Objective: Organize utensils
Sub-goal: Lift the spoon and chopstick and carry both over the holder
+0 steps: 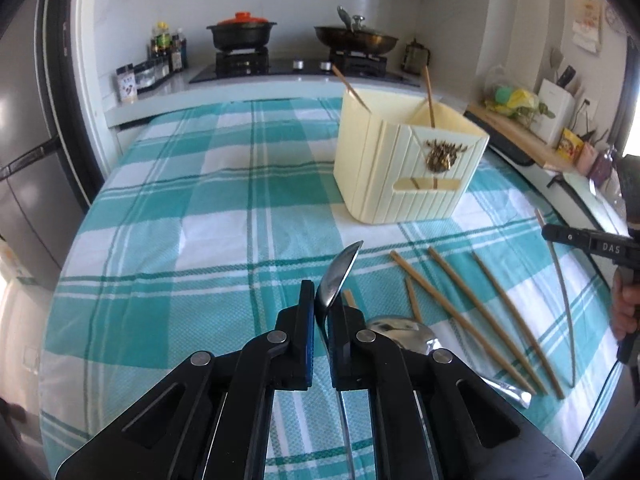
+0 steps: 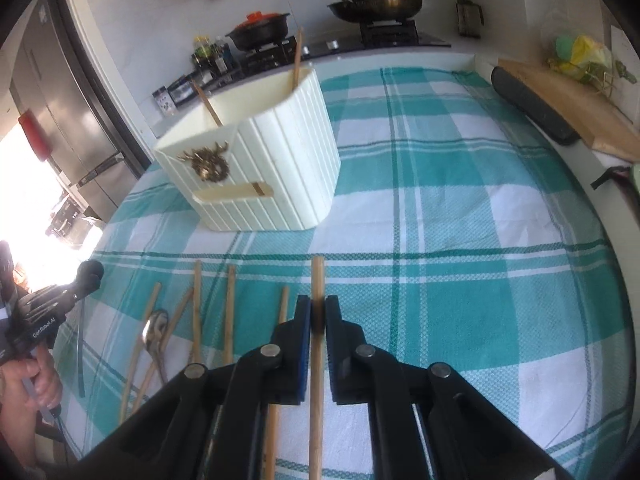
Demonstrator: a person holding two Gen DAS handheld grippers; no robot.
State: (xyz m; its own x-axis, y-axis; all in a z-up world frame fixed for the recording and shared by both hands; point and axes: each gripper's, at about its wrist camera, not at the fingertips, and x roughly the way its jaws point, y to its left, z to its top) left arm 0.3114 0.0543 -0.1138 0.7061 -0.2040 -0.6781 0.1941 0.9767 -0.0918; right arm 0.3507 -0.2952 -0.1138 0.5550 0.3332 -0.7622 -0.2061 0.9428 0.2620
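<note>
Left gripper [image 1: 320, 312] on spoon [image 1: 338, 276], tablecloth [image 1: 200, 240] beyond.

black fingers [image 1: 306, 344], blue pads, silver rivets

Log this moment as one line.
left claw: shut on spoon | right claw: shut on chopstick | holder: two chopsticks in | cloth: more chopsticks, one spoon
</note>
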